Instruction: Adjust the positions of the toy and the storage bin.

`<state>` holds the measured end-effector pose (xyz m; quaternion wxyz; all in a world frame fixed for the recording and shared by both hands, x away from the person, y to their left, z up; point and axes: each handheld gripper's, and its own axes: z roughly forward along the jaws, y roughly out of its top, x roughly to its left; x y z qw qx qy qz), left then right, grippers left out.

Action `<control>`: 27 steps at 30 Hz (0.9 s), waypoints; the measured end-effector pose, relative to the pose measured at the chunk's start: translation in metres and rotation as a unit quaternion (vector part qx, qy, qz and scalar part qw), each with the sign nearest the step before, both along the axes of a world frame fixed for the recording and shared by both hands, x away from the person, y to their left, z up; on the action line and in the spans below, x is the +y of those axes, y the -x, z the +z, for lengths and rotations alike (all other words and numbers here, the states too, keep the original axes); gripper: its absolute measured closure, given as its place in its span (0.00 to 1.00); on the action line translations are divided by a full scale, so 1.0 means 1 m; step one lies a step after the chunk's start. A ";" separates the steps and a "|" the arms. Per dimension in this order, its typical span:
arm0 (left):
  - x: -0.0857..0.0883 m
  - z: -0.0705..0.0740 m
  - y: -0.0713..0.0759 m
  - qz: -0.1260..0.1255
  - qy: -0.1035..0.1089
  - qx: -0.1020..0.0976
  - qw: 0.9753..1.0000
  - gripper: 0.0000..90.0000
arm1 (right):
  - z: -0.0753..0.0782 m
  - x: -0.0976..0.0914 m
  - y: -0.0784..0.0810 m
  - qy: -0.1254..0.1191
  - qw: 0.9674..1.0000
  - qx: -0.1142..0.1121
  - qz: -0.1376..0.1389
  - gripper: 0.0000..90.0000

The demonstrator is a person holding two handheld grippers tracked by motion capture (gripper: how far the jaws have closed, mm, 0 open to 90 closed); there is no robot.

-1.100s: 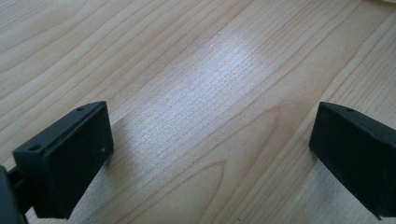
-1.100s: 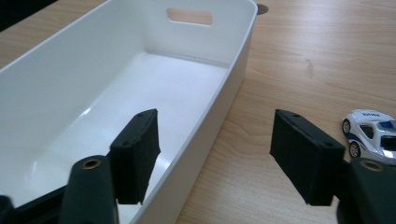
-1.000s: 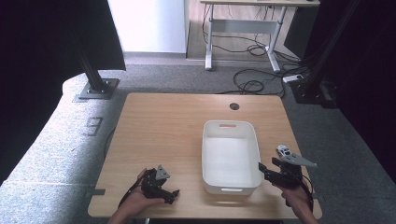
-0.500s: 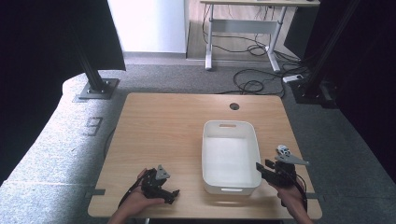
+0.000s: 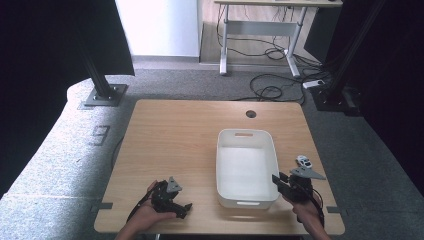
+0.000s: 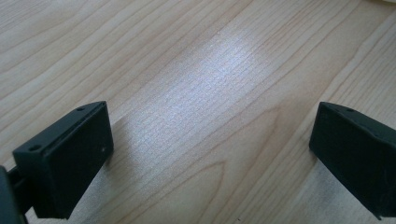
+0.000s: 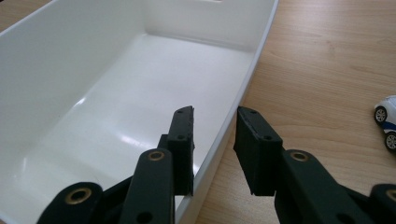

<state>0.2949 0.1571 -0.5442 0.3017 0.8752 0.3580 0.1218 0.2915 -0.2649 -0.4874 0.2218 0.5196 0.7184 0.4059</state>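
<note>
Right gripper (image 7: 214,149): astride right rim of white plastic tub (image 7: 93,93), one jaw inside, other outside over the wood. Jaws have just been closing w/ the tub wall between them; a narrow gap shows each side of the rim, pads not yet pressing.
Right gripper, high view (image 5: 278,181): at tub's near right corner, hand (image 5: 307,210) behind it.
Tub (image 5: 247,202): right half of table (image 5: 175,130), long side running away from the person, nothing inside, upright.
Left gripper (image 6: 210,154): jaws wide apart, nothing between, bare wood below.
Left gripper, high view (image 5: 184,209): near front edge, well left of tub.
Toy car (image 7: 386,121): white w/ blue, on the wood just right of tub, beside right gripper; high view (image 5: 303,161).
</note>
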 end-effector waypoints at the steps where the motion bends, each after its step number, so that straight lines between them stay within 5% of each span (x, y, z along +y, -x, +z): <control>1: 0.000 0.000 0.000 0.000 0.000 0.000 1.000 0.00 | 0.000 0.000 0.000 -0.001 1.000 0.001 -0.001 0.76; 27: 0.000 0.000 0.000 0.000 -0.001 0.001 1.000 0.00 | -0.008 0.011 0.003 -0.019 0.998 -0.009 -0.060 0.83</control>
